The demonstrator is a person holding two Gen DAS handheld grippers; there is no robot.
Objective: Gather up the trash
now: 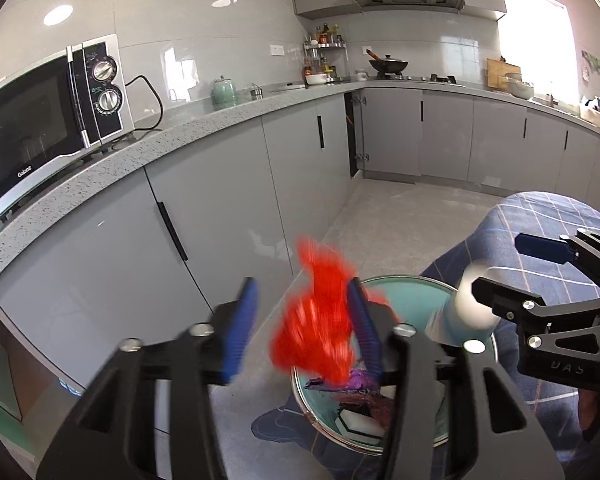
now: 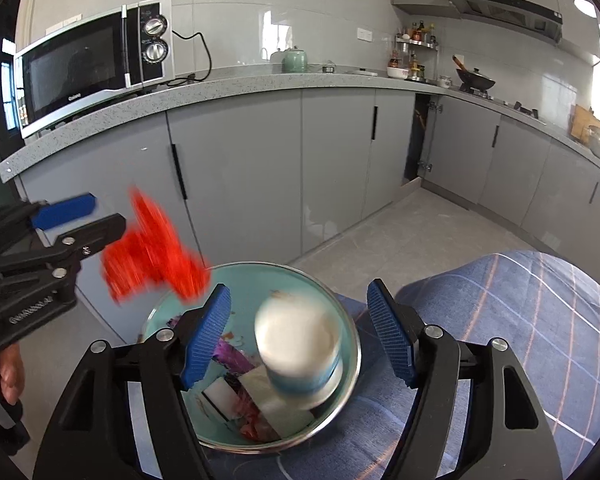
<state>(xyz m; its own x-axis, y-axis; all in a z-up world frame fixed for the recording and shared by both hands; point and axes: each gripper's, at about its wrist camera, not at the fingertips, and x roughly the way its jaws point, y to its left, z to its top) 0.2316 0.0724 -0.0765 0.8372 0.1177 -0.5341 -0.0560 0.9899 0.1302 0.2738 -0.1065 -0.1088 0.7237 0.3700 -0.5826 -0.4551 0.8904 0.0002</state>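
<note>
A round teal trash bin (image 2: 340, 312) with a metal rim stands on the floor below both grippers and holds several wrappers and white pieces. My left gripper (image 1: 302, 320) is open; a blurred red wrapper (image 1: 320, 320) is in the air between its fingers, above the bin (image 1: 420, 292). It also shows in the right wrist view (image 2: 152, 248), beside the left gripper (image 2: 100, 216). My right gripper (image 2: 300, 328) is open; a blurred white paper cup (image 2: 296, 344) with a blue band is between its fingers, over the bin. The cup (image 1: 468, 308) shows by the right gripper (image 1: 500, 268).
Grey base cabinets (image 2: 260, 160) under a speckled counter (image 1: 180, 136) run along the left and back. A microwave (image 2: 92, 64) and a green kettle (image 2: 294, 60) stand on the counter. One cabinet door (image 1: 354, 132) is open in the corner. My checked blue trouser leg (image 2: 520, 320) is at the right.
</note>
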